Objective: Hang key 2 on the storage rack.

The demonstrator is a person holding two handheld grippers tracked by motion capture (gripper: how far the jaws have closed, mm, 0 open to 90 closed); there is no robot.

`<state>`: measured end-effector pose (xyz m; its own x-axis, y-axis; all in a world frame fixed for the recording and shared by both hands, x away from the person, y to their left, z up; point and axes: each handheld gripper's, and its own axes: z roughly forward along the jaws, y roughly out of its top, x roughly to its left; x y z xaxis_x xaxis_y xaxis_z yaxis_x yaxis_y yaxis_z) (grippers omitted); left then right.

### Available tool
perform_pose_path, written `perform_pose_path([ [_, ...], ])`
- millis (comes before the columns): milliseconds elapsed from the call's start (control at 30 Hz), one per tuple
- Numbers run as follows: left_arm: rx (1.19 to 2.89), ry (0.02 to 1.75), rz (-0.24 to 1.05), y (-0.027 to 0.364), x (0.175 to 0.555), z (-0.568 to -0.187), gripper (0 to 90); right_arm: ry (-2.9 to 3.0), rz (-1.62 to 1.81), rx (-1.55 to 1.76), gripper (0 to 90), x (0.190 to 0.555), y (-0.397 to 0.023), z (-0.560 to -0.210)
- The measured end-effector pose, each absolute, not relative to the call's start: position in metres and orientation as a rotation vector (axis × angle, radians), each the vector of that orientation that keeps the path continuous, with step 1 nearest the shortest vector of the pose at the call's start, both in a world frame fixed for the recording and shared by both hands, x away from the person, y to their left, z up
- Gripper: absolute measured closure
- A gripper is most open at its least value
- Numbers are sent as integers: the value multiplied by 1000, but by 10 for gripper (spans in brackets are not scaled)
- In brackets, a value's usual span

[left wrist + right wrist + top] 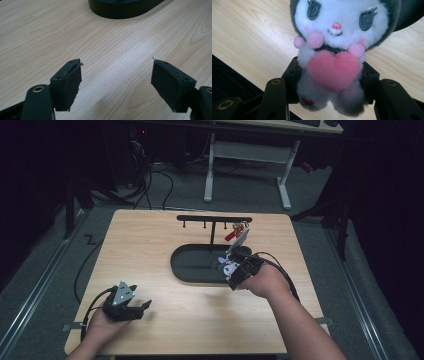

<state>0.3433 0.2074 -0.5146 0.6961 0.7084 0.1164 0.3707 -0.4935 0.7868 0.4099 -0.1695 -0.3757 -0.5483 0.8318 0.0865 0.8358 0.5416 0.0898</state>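
We hold a small white-and-grey plush doll with a pink felt heart on its chest [333, 68] in our right tongs [231, 268], which are clamped on its soft lower body just over the near rim of the black oval tray [182, 270]. The risk, as we judge it, is slippage: the pads squeeze fluffy pile and not a firm core, so the doll could twist or slide out as we lift it toward the black T-shaped hanging rack [214, 219] beyond the tongs. If it has a loop, that is hidden from us, so aiming it at a peg could go astray, and a swing might knock the red-and-gold charm [236, 230] hanging there.

The doll faces the right tongs' camera, with stitched grey eyes, a pink nose, pink pom-pom hands and a grey hood.

Our left tongs [116, 82] stand apart and empty, low over the pale wooden tabletop [75, 32].
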Motion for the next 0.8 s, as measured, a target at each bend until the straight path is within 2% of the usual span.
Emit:
perform_pose_path([
  [800,2140,818,549,208,342,-515,256,-2735,-190,-1485,485,448,-151,-351],
])
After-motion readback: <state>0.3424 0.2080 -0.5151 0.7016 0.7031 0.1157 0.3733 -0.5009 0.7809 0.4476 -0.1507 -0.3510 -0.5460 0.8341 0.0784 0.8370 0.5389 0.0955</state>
